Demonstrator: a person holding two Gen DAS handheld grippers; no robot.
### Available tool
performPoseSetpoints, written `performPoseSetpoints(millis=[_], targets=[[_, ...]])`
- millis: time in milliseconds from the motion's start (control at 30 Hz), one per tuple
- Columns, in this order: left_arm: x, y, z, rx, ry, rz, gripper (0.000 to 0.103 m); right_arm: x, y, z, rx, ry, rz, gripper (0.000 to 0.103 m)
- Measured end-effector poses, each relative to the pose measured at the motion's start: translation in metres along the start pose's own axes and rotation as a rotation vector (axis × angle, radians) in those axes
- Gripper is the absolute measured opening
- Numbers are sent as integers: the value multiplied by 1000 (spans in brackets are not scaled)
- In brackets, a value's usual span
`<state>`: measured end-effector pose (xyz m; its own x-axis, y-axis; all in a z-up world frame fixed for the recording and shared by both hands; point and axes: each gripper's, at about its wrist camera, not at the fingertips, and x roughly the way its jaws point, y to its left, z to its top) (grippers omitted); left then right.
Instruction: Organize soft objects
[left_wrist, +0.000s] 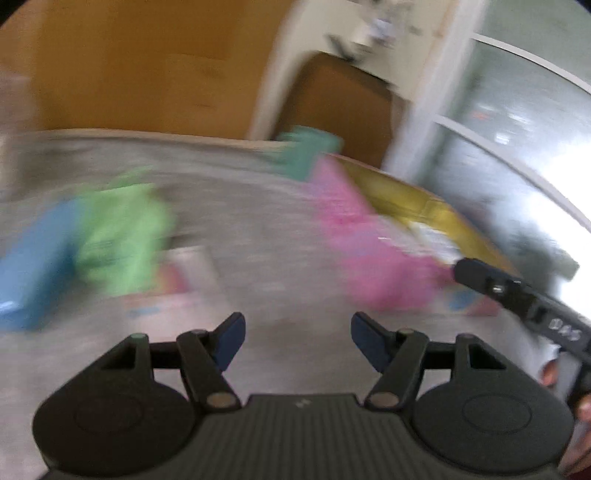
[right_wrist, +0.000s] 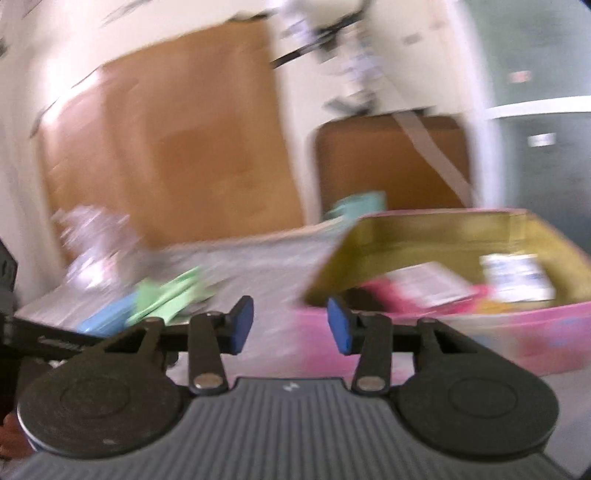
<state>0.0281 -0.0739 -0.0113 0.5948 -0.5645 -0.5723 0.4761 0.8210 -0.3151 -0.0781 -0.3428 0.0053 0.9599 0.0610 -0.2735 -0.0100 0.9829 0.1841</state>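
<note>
Both views are motion-blurred. A green soft cloth lies on the grey table next to a blue soft item; both show in the right wrist view too, the green cloth and the blue item. A pink box with a yellow-lined inside stands to the right; in the right wrist view the box holds pink and printed items. A teal item sits behind it. My left gripper is open and empty above the table. My right gripper is open and empty, near the box's left corner.
The grey table ends at a back edge against brown cardboard sheets and a white wall. A crumpled clear plastic bag lies at the table's back left. A window is on the right. A flat printed card lies by the green cloth.
</note>
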Motion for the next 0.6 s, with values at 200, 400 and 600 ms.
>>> performPoseSetpoints(millis=[200, 400, 600], targets=[[-29, 80, -16, -104, -75, 195, 64, 57, 78, -15, -106, 158, 164, 46], [-39, 108, -19, -198, -142, 138, 64, 141, 141, -9, -123, 266, 238, 58], [-38, 108, -19, -205, -145, 97, 64, 202, 192, -7, -145, 334, 267, 58]])
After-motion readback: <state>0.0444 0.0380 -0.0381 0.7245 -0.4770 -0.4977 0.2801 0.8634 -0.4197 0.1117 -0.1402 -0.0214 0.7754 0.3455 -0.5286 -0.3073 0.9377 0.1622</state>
